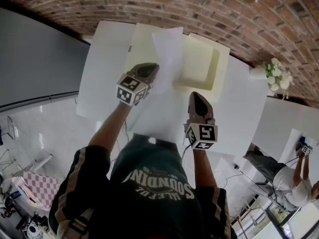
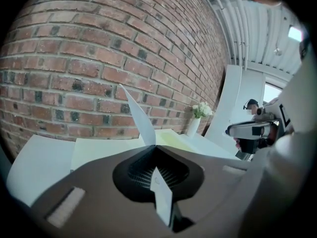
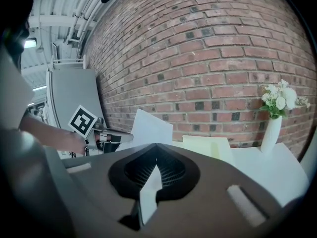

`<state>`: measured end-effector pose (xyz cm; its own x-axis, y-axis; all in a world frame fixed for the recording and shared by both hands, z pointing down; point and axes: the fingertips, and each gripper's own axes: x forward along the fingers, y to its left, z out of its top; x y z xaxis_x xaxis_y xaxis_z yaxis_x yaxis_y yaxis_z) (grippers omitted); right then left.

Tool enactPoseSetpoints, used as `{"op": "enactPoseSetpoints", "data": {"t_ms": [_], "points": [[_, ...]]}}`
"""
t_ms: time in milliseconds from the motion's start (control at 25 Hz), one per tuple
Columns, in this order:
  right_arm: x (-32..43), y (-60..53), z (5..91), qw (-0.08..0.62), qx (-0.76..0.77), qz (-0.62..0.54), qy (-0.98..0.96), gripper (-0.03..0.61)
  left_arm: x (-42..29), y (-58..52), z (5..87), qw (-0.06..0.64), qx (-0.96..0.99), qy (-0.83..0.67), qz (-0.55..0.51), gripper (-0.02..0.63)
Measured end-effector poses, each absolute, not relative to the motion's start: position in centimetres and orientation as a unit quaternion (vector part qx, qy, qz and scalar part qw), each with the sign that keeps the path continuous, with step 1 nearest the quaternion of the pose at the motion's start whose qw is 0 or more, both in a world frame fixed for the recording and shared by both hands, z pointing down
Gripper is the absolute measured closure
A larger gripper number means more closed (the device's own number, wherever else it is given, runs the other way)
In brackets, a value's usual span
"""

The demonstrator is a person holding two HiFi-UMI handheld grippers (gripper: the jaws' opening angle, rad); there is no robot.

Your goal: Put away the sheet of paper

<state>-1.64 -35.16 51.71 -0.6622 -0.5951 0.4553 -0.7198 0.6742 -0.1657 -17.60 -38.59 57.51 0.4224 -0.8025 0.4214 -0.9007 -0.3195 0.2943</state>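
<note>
White paper sheet held lifted above pale yellow open folder on white table. Left gripper and right gripper each pinch a side edge, jaws pressed together on it. Likely keeps sheet flat and steerable toward folder.

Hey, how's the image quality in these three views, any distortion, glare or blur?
Head view: fisheye bends the brick wall into an arc, and the sheet of paper nearly washes into the bright white table. Left gripper view: bricks bulge outward, the near foreground is soft. Right gripper view: dark vignetted corners, bricks sharp.
</note>
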Motion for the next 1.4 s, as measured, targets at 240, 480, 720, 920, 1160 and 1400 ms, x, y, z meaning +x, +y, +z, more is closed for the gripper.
{"op": "enactPoseSetpoints", "data": {"t_ms": [240,480,720,920,1160,1400], "points": [[-1.5,-35.9,52.6,0.191,0.368,0.178,-0.892,0.578,-18.4,-40.3,60.0,0.255,0.803,-0.523,0.129,0.603],[-1.2,-36.8,53.6,0.2,0.369,0.184,-0.889,0.577,-19.4,-41.6,62.7,0.276,0.794,-0.52,0.152,0.603],[-0.8,-37.4,54.5,0.209,0.372,0.192,-0.884,0.577,-20.8,-42.3,64.8,0.296,0.783,-0.52,0.169,0.603],[-0.5,-38.0,55.2,0.214,0.372,0.196,-0.881,0.577,-21.5,-43.1,66.7,0.307,0.78,-0.513,0.184,0.603],[-0.4,-38.9,55.9,0.219,0.37,0.203,-0.88,0.577,-20.9,-44.9,67.8,0.329,0.777,-0.51,0.168,0.603],[-0.3,-39.7,56.6,0.22,0.369,0.209,-0.878,0.577,-19.2,-45.8,69.4,0.346,0.777,-0.5,0.161,0.603]]}}
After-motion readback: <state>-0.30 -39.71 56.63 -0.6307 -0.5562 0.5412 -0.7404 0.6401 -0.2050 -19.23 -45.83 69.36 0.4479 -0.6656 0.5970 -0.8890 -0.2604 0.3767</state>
